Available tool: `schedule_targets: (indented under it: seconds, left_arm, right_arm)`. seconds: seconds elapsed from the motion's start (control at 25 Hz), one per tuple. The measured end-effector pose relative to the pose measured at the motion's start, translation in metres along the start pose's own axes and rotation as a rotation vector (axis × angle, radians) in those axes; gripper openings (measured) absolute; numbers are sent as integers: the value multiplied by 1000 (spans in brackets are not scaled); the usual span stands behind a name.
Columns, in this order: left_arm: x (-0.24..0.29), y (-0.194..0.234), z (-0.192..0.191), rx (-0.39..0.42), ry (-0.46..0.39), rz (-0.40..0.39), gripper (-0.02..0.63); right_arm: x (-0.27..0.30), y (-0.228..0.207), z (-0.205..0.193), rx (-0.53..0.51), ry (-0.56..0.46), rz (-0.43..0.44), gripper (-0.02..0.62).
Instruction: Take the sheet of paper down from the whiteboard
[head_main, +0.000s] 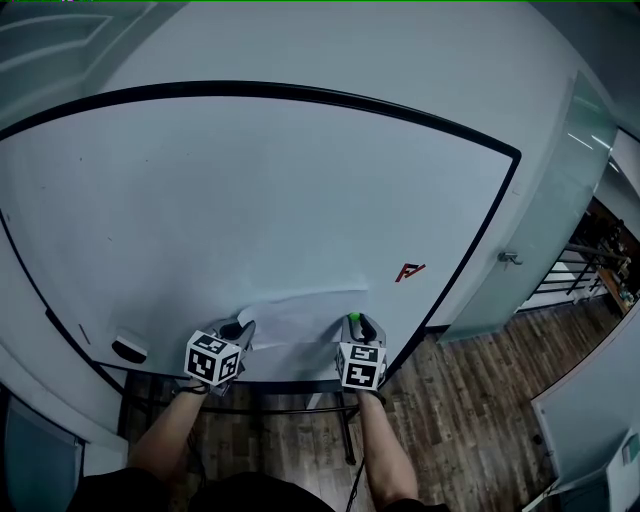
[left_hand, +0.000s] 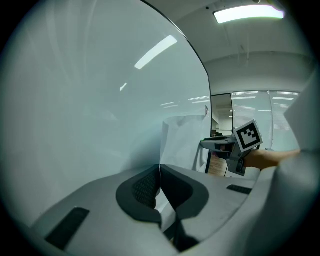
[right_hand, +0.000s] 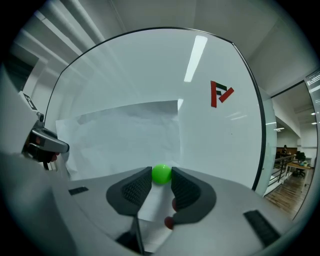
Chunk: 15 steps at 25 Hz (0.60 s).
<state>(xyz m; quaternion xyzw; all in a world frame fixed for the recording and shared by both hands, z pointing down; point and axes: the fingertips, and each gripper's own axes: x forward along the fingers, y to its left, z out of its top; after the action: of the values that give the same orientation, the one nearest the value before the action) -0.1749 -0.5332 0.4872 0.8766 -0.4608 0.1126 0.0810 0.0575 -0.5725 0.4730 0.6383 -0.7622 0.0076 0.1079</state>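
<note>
While the white rectangular sheet of paper (head_main: 310, 312) hangs low on the large black-framed whiteboard (head_main: 250, 200), the left gripper (head_main: 240, 328) is clenched on its left edge, and the right gripper (right_hand: 161, 186) grasps a small glossy green ball (right_hand: 161, 173) against the sheet's lower right corner.

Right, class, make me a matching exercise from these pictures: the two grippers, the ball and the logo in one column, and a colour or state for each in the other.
Column one:
1. left gripper
2. right gripper
3. ball
4. logo

Column two:
A. red
B. fingers shut on the ball
C. green
D. fingers shut on the sheet of paper

Pairs: 1-D, 2-B, 3-C, 4-A.
</note>
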Motion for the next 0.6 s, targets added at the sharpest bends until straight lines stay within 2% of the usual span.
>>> schedule_targets:
  seconds: [0.6]
  left_arm:
    - [-14, -1, -10, -8, 10, 15, 20]
  right_arm:
    - [2, -6, -4, -19, 19, -10, 133]
